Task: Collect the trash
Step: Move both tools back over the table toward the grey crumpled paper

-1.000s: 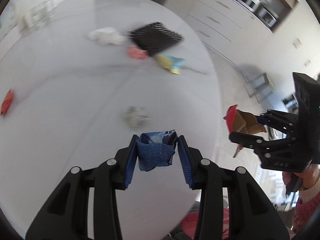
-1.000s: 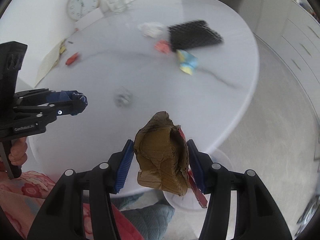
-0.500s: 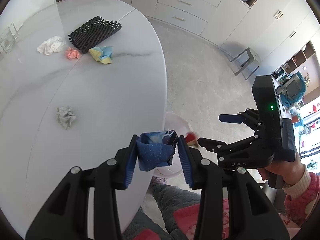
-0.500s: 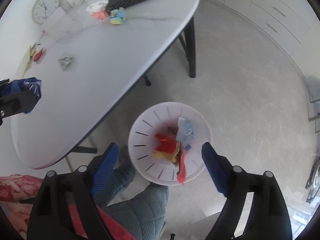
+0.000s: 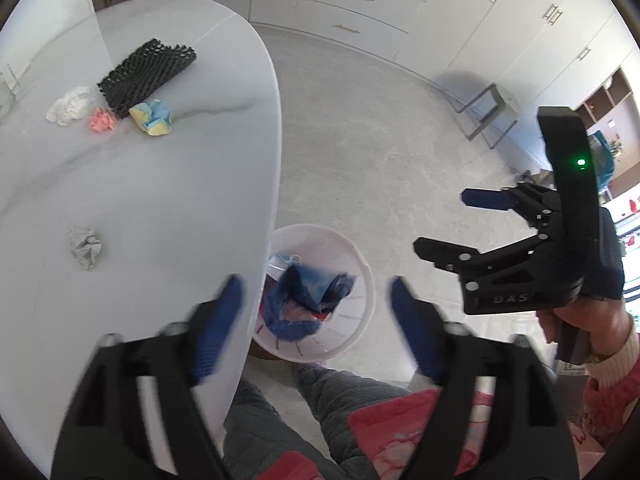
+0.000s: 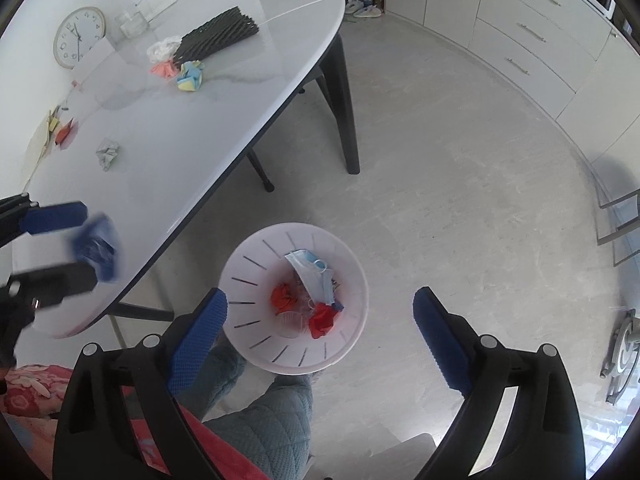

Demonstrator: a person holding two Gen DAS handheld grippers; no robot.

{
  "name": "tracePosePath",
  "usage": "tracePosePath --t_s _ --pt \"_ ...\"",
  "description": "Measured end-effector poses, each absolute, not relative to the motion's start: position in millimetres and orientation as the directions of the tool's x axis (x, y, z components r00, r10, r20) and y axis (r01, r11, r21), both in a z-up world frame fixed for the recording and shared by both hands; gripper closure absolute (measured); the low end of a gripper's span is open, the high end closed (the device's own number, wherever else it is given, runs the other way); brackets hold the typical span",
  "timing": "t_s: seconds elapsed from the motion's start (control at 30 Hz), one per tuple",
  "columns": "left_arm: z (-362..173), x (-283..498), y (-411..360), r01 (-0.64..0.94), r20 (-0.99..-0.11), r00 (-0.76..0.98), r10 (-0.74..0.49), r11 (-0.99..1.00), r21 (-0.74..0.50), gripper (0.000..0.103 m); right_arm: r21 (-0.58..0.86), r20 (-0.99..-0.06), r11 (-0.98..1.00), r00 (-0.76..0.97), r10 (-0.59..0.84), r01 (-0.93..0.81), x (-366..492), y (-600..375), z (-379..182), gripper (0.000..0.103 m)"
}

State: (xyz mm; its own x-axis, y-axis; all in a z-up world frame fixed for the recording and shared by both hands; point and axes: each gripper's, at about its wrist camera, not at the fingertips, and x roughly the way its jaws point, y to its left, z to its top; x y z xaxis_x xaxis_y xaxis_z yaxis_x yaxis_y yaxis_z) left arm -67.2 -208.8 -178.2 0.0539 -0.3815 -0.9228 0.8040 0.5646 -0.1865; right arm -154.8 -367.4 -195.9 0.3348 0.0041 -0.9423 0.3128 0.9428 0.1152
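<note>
"DAS" on right hand-held gripper [image 5: 444,224]

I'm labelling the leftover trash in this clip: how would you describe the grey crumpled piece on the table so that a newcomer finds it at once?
Start at the white oval table. The grey crumpled paper ball lies alone on its bare middle, well apart from the cluster beside the black mesh mat. Unlike the white wad, the pink scrap and the yellow-and-blue wad there, it is dull grey and has no neighbour touching it.

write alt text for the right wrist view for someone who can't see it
The right tool, jaws opening and empty, points down over a white slotted bin on the floor holding red scraps and a blue face mask. At left, the left tool is releasing a blue wrapper beside a white table still strewn with crumpled litter.
</note>
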Motion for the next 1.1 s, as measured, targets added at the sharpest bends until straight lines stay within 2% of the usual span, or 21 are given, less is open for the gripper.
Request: tracePosePath --t_s 0.3,0.63,0.73,0.87,1.1 --pt "-176.7 -63.0 -212.8 0.779 -0.926 0.087 -0.368 0.604 -0.167 0.014 0.113 -0.938 0.947 0.346 0.002 0.302 -156.9 -377.9 -191.0 0.009" --pt "-170.9 -45.5 -188.3 0.728 -0.925 0.121 -0.36 0.666 -0.164 0.013 0.105 -0.936 0.96 0.353 0.007 0.26 -139.1 -364.9 -183.9 0.008" --pt "-168.1 -30.8 -169.9 0.694 -0.924 0.14 -0.356 0.701 -0.164 0.013 0.111 -0.932 0.963 0.362 0.015 0.246 -126.4 -353.5 -178.9 0.008" --pt "-164.3 -0.8 -132.5 0.628 -0.924 0.176 -0.339 0.762 -0.159 0.013 0.116 -0.921 0.972 0.389 0.029 0.203 -101.3 -326.7 -168.5 0.003" --pt "-163.3 52.2 -51.5 0.495 -0.926 0.23 -0.298 0.856 -0.152 0.012 0.129 -0.916 0.983 0.396 0.068 0.13 -55.1 -273.3 -164.3 0.003"
